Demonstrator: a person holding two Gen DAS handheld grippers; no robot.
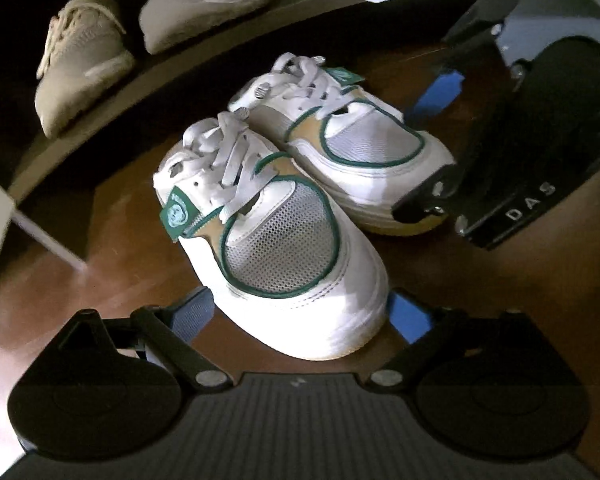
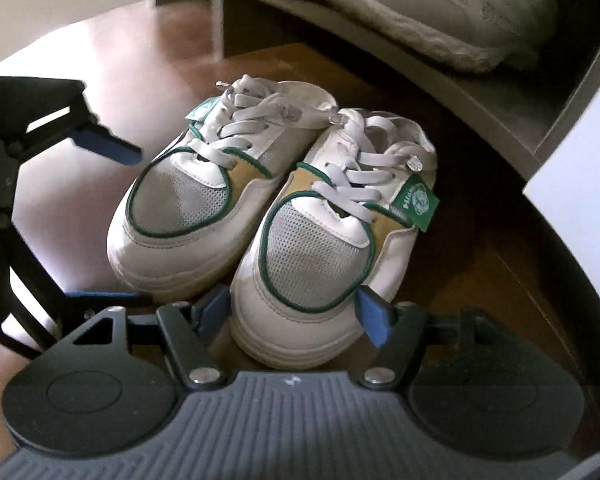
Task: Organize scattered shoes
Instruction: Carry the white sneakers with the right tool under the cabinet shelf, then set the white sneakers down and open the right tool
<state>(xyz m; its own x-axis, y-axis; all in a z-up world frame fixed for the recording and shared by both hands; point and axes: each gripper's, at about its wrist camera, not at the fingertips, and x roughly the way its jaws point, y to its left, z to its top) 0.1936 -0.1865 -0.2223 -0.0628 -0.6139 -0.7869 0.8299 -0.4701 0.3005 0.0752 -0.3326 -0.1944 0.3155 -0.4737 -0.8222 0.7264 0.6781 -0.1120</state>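
Note:
Two white sneakers with green trim stand side by side on a brown wooden floor under a shoe rack. My left gripper (image 1: 300,314) has its blue pads on either side of the toe of the left sneaker (image 1: 284,256), wide apart and seemingly touching it. My right gripper (image 2: 296,312) has its pads closed against both sides of the toe of the right sneaker (image 2: 320,248). The other sneaker shows in each view (image 1: 356,136) (image 2: 180,196). The right gripper (image 1: 432,148) appears in the left wrist view; the left gripper (image 2: 104,216) appears in the right wrist view.
A grey shoe rack shelf (image 1: 100,92) (image 2: 480,100) runs just behind the pair. It holds two beige sneakers (image 1: 80,56) (image 1: 200,0), one also in the right wrist view (image 2: 440,12). A white panel (image 2: 572,184) stands at the right.

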